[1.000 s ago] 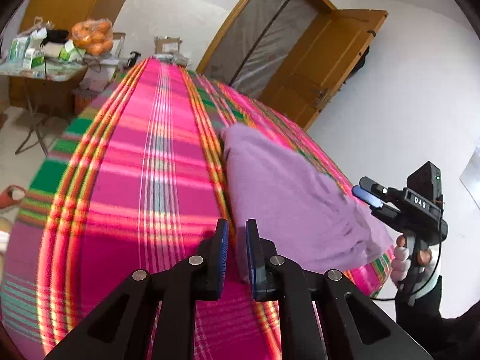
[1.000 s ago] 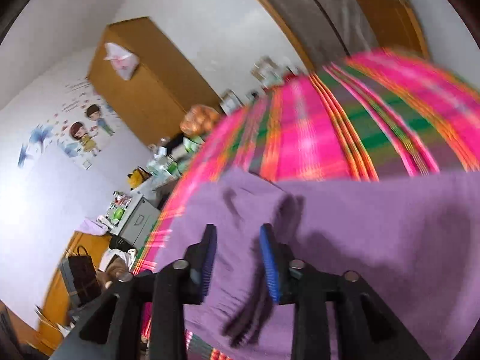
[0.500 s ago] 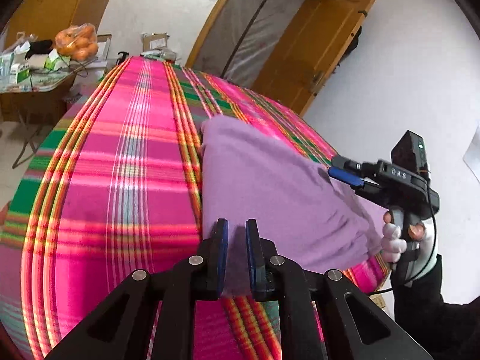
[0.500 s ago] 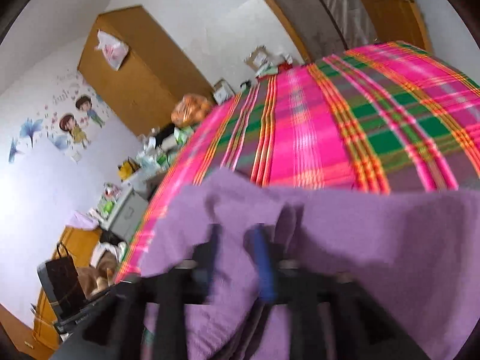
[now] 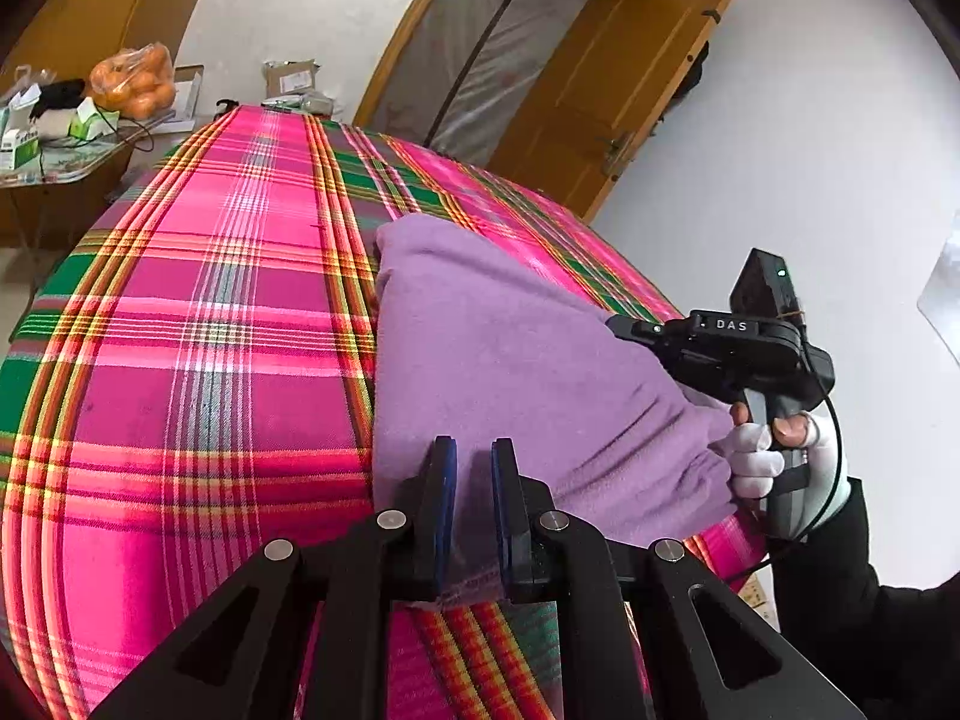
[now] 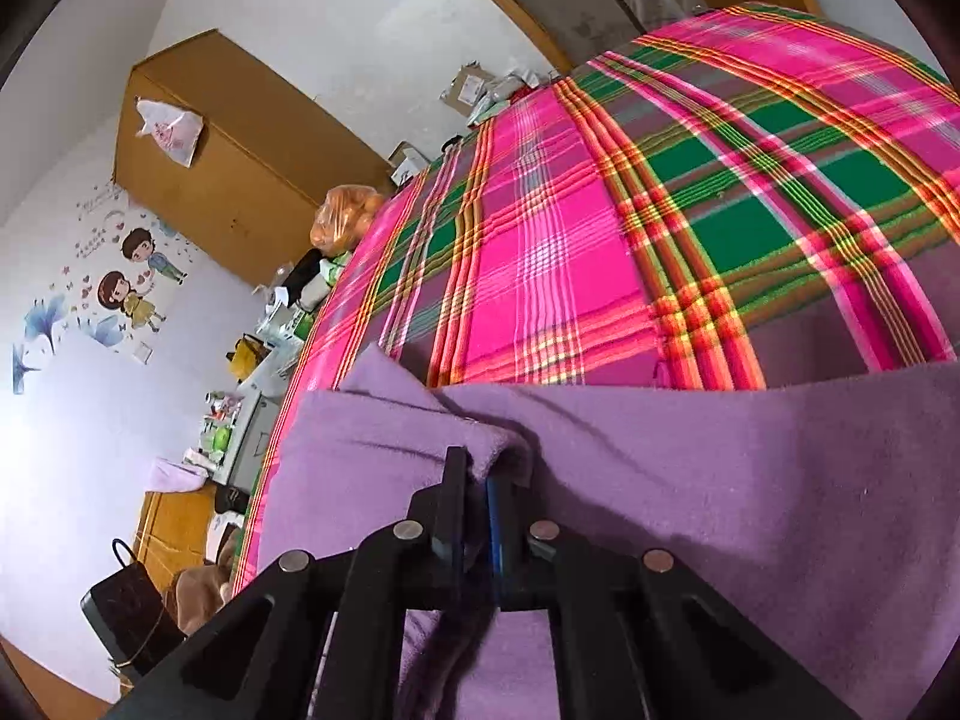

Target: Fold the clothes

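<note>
Purple garment (image 6: 690,480) fold pinched by closing right tool (image 6: 477,495); left view hides this.

A bedroom in a home: a bed under a pink and green plaid blanket (image 5: 198,324) fills the room, a wooden wardrobe (image 6: 228,162) stands by the wall with cartoon stickers (image 6: 129,276), a wooden door (image 5: 612,90) hangs open at the far right, and a cluttered tabletop (image 5: 66,150) carries a bag of oranges (image 5: 135,81).

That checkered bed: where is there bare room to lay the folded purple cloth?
The plaid blanket lies bare beside the purple garment, out to the bed's edge. The side table beyond is crowded with boxes and a bag of oranges.
</note>
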